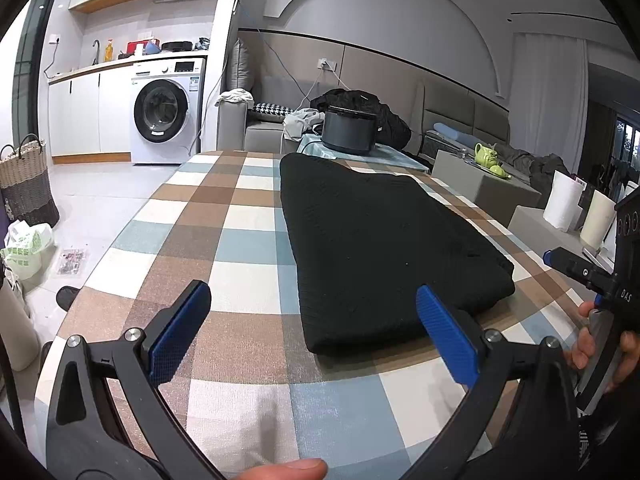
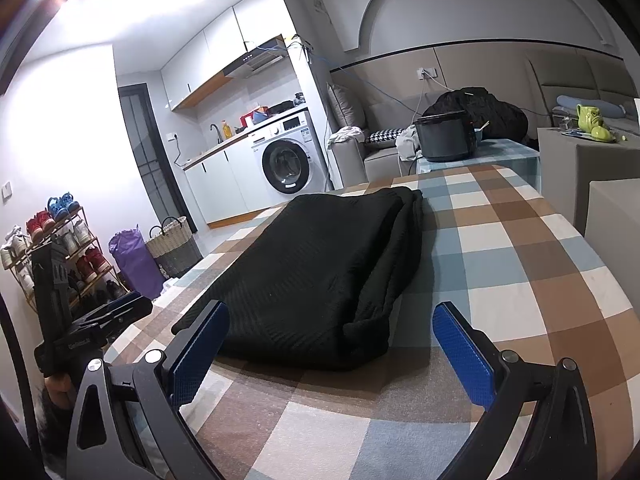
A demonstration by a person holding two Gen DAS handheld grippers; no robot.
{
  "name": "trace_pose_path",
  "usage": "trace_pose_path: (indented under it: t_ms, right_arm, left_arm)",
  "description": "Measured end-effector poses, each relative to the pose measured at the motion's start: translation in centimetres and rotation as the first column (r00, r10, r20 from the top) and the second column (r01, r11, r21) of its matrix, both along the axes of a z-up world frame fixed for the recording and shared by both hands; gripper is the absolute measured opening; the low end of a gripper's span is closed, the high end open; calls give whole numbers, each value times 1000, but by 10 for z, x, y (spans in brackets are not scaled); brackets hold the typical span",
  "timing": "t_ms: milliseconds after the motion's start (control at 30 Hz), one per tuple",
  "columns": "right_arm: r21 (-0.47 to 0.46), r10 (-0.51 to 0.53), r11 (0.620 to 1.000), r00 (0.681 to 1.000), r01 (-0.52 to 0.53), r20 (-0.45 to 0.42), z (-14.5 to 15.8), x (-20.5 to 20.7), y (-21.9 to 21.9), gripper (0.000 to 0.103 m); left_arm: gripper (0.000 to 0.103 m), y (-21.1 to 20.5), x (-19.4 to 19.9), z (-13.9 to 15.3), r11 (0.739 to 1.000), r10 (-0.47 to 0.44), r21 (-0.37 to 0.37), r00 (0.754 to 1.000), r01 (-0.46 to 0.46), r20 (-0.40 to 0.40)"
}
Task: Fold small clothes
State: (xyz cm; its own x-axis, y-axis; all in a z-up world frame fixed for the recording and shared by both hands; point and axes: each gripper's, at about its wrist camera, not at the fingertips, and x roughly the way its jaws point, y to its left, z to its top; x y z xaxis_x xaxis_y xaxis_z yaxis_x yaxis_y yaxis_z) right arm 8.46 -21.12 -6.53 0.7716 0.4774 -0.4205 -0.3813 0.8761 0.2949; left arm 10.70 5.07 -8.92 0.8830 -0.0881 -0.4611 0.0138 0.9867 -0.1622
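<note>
A black knitted garment point(image 1: 380, 248) lies folded in a long flat stack on the checked tablecloth point(image 1: 224, 240). It also shows in the right wrist view point(image 2: 320, 280), with its layered edge on the right side. My left gripper point(image 1: 312, 304) is open and empty, just short of the garment's near end, with its right blue finger point(image 1: 444, 332) beside the near corner. My right gripper point(image 2: 328, 328) is open and empty, its fingers set either side of the garment's near end without touching it. The right gripper's body shows at the right edge of the left wrist view point(image 1: 616, 264).
A dark round cooker pot point(image 1: 349, 131) stands on a small table beyond the far end. A grey block with a green teapot point(image 1: 489, 158) and paper rolls point(image 1: 565, 200) stand to the right. A woven basket point(image 2: 174, 246) and a shoe rack point(image 2: 52, 248) stand on the floor to the left.
</note>
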Motion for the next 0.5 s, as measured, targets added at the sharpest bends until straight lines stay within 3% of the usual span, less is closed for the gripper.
trace_pose_path:
  t_ms: [500]
  right_arm:
    - [-3,5,1000,1000,-5,1,1,0,1,103]
  left_arm:
    - [102,0,0,0,1000,0,3,1000,0,1]
